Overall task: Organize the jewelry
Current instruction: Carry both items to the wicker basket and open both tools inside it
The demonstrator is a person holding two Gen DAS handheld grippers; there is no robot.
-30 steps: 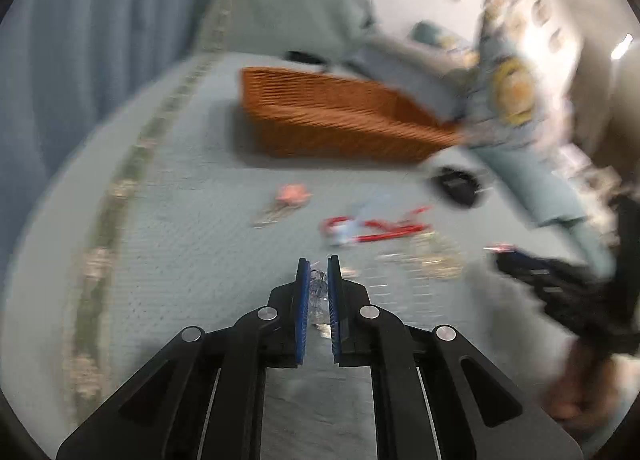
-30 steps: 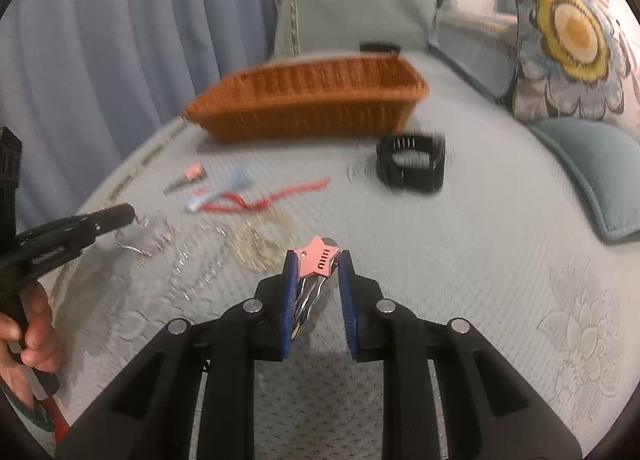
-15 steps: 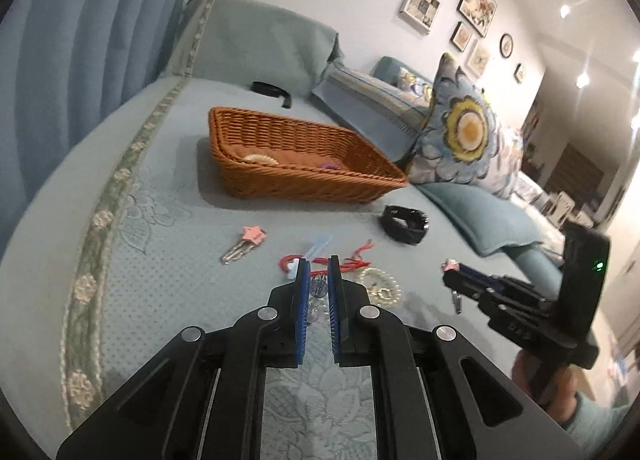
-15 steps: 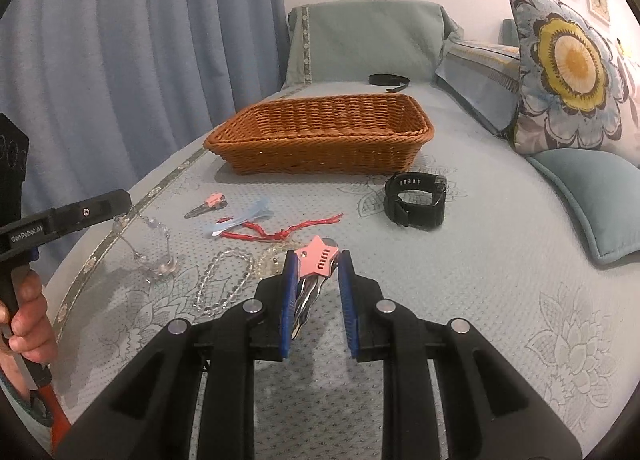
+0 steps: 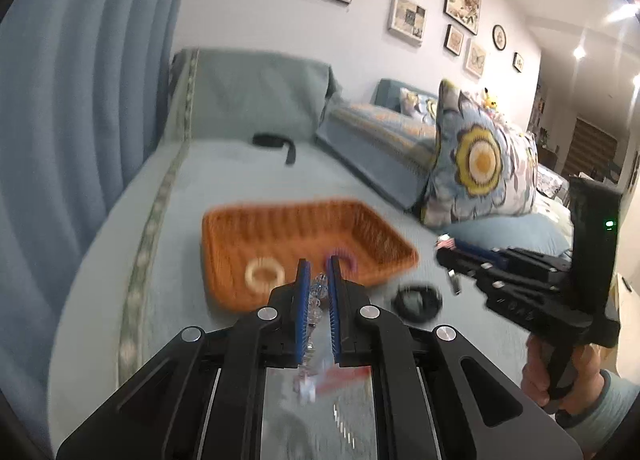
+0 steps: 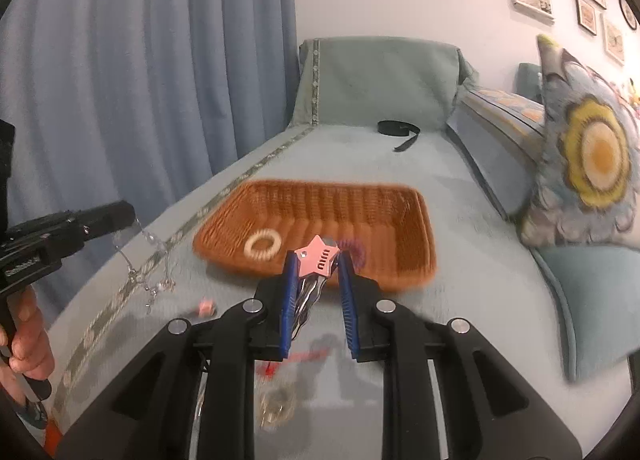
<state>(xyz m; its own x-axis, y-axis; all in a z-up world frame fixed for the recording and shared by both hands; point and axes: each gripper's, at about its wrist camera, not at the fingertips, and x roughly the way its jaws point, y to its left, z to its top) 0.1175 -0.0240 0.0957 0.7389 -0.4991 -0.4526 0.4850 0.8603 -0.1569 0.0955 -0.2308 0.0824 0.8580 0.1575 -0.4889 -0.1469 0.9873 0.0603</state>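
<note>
My left gripper (image 5: 318, 264) is shut on a string of clear beads (image 5: 318, 294) that hangs down between its blue pads. In the right wrist view this gripper (image 6: 128, 216) is at the left, the bead chain (image 6: 150, 260) dangling from it above the bed. My right gripper (image 6: 318, 260) is shut on a pink star hair clip (image 6: 316, 254) with a silver body. Both grippers are raised in front of the brown wicker basket (image 5: 280, 216) (image 6: 340, 200). The basket holds a white ring (image 6: 263, 246) and a purple item (image 6: 356, 250).
On the bedspread lie a small pink clip (image 6: 206, 306), a red cord (image 6: 288, 360), a pale chain (image 6: 276, 408) and a black watch (image 5: 416, 300). A black strap (image 6: 398, 130) lies beyond the basket. Flowered pillows (image 6: 588, 164) stand at the right, a blue curtain at the left.
Both grippers have risen from the bed with their items and come closer to the basket, whose inside now shows. The bead chain hangs free of the bedspread.
</note>
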